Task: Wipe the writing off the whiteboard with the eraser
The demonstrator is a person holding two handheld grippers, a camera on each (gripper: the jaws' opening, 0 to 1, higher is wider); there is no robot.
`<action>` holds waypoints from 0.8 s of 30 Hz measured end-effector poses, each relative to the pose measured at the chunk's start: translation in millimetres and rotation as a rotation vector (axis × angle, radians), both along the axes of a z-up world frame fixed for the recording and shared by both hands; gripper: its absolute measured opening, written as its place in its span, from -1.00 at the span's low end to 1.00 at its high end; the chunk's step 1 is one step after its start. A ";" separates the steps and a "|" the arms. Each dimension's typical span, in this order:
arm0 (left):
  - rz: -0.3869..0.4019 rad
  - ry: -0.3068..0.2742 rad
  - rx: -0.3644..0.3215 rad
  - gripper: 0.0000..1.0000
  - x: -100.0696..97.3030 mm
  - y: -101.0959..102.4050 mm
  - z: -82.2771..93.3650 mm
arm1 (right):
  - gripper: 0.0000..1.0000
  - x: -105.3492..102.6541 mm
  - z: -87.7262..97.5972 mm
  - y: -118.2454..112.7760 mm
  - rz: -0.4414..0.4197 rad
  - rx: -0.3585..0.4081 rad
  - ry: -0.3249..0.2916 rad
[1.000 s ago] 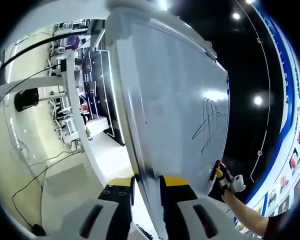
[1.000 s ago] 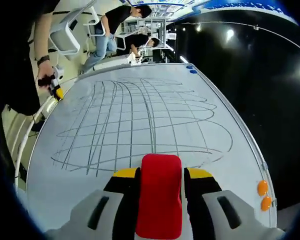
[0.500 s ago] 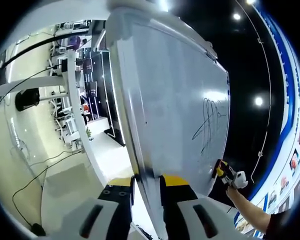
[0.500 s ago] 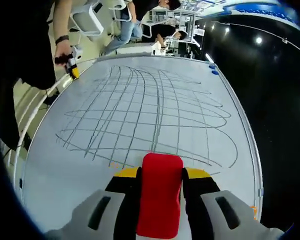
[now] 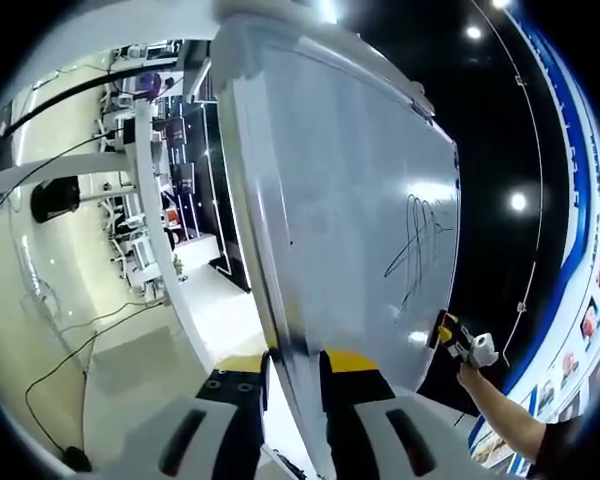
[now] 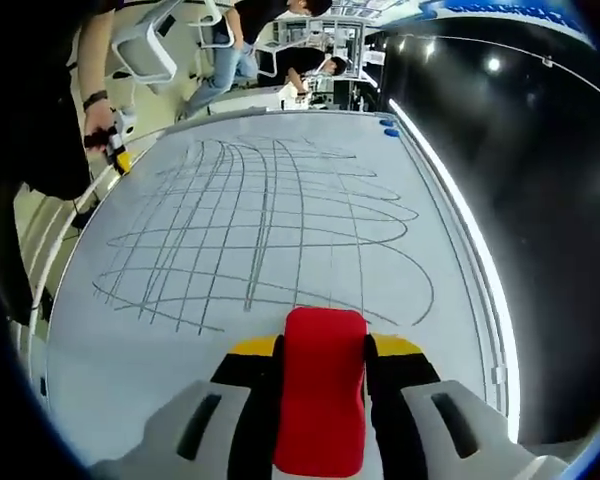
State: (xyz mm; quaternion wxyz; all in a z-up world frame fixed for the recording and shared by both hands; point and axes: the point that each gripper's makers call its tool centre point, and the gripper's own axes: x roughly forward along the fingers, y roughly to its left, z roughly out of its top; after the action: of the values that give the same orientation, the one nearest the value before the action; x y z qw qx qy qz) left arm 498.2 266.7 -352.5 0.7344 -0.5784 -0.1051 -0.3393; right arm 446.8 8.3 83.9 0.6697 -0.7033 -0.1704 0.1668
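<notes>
Your right gripper (image 6: pixel 323 352) has its jaws closed against both sides of the eraser (image 6: pixel 323 390), a smooth red block with rounded corners that sits just short of the nearest strokes. Ahead of it the whiteboard (image 6: pixel 280 160) is a glossy pale sheet covered in a grid of dark marker lines (image 6: pixel 250 230), crossing curves and loops (densest toward the middle). A thin metal frame runs round the board, and two blue magnets (image 6: pixel 388 126) sit at the far corner. Bare board lies on either side of the eraser, with more margin along the framed edge to the right of the view.

Your left gripper (image 5: pixel 292 365) pinches the board's edge (image 5: pixel 280 330) between its yellow-tipped jaws, nearly shut on it. From that side the board is seen almost edge-on, with a few strokes showing near its far end, and the right gripper appears small there (image 5: pixel 458 340).

Compared with half a second ago, the right gripper view has swung so the grid sits further left and the bright frame edge is closer.
</notes>
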 end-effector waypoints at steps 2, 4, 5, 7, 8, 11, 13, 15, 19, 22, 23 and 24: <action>0.000 0.002 0.002 -0.54 -0.1 0.3 0.0 | -0.32 0.3 -1.1 0.1 0.003 0.007 -0.002; 0.000 0.001 0.003 -0.54 -0.2 0.1 0.0 | -0.32 0.3 -3.7 -0.2 0.010 0.019 -0.004; 0.000 0.001 0.003 -0.54 -0.2 0.0 -0.1 | -0.32 0.4 -5.7 -0.3 0.016 0.029 -0.006; 0.000 0.001 0.003 -0.54 -0.3 -0.1 -0.2 | -0.32 0.6 -9.7 -0.5 0.030 0.050 -0.009; -0.001 0.001 0.002 -0.54 -0.3 -0.1 -0.2 | -0.32 0.7 -11.2 -0.6 0.034 0.053 -0.009; -0.002 0.002 0.005 -0.54 0.1 0.0 -0.6 | -0.32 2.5 -18.7 -0.3 0.043 0.049 -0.012; -0.001 0.003 0.007 -0.54 0.1 0.1 -0.6 | -0.32 3.1 -24.7 1.0 0.046 0.041 -0.013; -0.001 0.004 0.005 -0.54 0.1 0.2 -0.6 | -0.31 3.4 -29.7 1.9 0.045 0.031 -0.019; -0.001 0.004 0.006 -0.54 -0.2 -0.1 -0.6 | -0.31 4.5 -40.1 3.3 0.043 0.009 -0.030; -0.001 0.005 0.005 -0.54 -0.1 0.4 -0.6 | -0.31 5.4 -51.1 5.0 0.034 -0.034 -0.037; -0.002 0.006 0.003 -0.54 -0.2 0.4 -0.7 | -0.31 6.0 -56.5 5.4 0.027 -0.048 -0.043; -0.003 0.007 -0.001 -0.54 0.0 0.5 -0.9 | -0.31 6.2 -59.1 5.6 0.023 -0.054 -0.048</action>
State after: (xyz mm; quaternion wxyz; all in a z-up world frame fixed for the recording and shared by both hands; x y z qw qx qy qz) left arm 498.2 267.2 -353.4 0.7341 -0.5800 -0.1016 -0.3382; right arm 452.9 13.9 24.8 0.6443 -0.7229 -0.1897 0.1621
